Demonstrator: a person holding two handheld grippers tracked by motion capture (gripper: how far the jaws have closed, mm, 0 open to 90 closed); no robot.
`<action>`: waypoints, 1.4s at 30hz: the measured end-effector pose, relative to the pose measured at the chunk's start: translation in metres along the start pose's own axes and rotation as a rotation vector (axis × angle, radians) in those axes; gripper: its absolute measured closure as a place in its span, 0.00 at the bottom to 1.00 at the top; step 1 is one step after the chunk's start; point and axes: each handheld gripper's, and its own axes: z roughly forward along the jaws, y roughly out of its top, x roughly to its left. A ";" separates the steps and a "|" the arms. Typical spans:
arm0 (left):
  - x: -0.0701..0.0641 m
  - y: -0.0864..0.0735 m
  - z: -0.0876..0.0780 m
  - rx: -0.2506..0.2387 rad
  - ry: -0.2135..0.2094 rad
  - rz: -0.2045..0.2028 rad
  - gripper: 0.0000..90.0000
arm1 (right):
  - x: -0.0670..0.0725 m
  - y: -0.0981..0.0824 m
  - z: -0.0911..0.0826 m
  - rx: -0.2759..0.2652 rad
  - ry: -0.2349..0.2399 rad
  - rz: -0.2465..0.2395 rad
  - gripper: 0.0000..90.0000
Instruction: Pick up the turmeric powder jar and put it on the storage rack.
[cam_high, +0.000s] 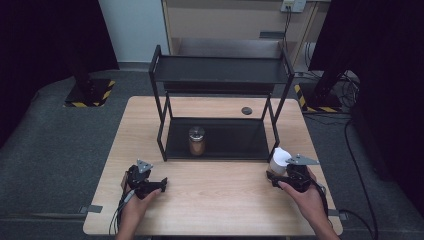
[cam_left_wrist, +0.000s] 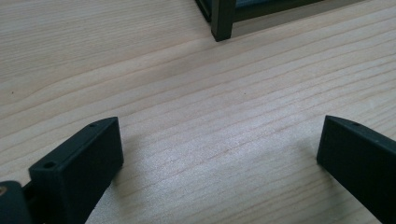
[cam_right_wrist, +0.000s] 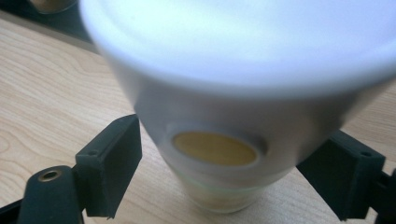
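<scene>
Closing in on the white-capped jar with our right gripper, we have its jaws on either side of the glass body; whether the pads press yet we cannot tell. The jar stands upright on the table at about four o'clock, just outside the front right leg of the black rack. We judge the low hold below the cap keeps the wide lid clear. A second jar with a metal lid waits on the rack's bottom shelf at twelve o'clock. Our left gripper rests at eight o'clock, jaws spread wide over bare wood, holding nothing.
</scene>
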 end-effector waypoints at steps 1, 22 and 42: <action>0.000 0.000 0.000 0.000 0.000 0.000 0.00 | 0.000 0.000 0.000 -0.001 -0.001 0.000 0.22; 0.000 0.000 0.000 0.001 0.001 -0.001 0.00 | 0.006 0.000 0.008 -0.031 -0.037 0.007 0.31; -0.001 0.001 0.000 0.002 0.001 -0.001 0.00 | 0.019 -0.004 0.005 -0.046 -0.088 -0.030 0.35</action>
